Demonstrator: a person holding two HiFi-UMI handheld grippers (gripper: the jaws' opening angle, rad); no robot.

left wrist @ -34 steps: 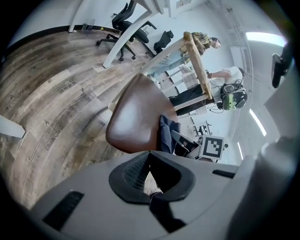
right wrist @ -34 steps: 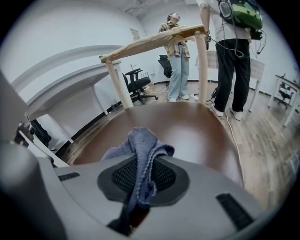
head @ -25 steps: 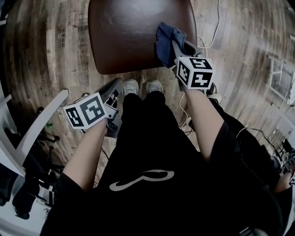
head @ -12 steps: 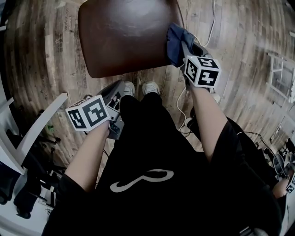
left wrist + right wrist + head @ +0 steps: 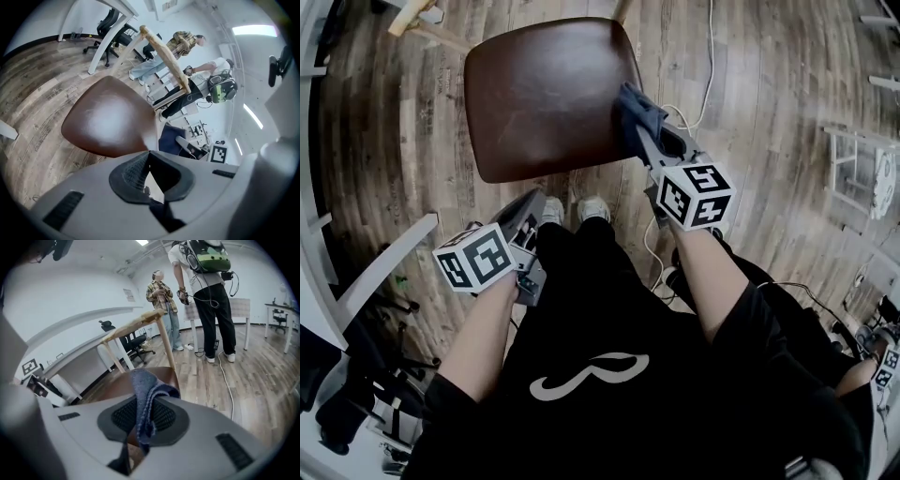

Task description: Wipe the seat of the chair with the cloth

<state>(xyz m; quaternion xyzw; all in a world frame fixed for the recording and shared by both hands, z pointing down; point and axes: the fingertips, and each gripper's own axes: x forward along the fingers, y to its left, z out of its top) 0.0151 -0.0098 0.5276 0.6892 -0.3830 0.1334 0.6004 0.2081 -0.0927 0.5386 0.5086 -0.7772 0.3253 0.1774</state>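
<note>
The chair's brown seat [image 5: 548,94] lies ahead of the person's feet, and it also fills the middle of the left gripper view [image 5: 108,117]. A dark blue cloth [image 5: 636,117] hangs at the seat's right edge near the front corner. My right gripper [image 5: 649,139] is shut on the cloth [image 5: 145,390], which bunches up between its jaws in front of the seat [image 5: 164,373]. My left gripper [image 5: 528,214] hovers low before the seat's front edge. In its own view its jaws [image 5: 149,154] are shut on nothing.
The chair's wooden back rail [image 5: 136,324] rises behind the seat. Two people [image 5: 161,291] stand on the wood floor beyond it. A white cable [image 5: 705,66] trails on the floor to the right. White table legs [image 5: 380,267] stand at the left, and the person's shoes [image 5: 577,208] are under the seat's front edge.
The head view has tilted, so the whole seat shows lower in the picture. The right gripper with the cloth stays at the seat's right edge. The left gripper has barely moved.
</note>
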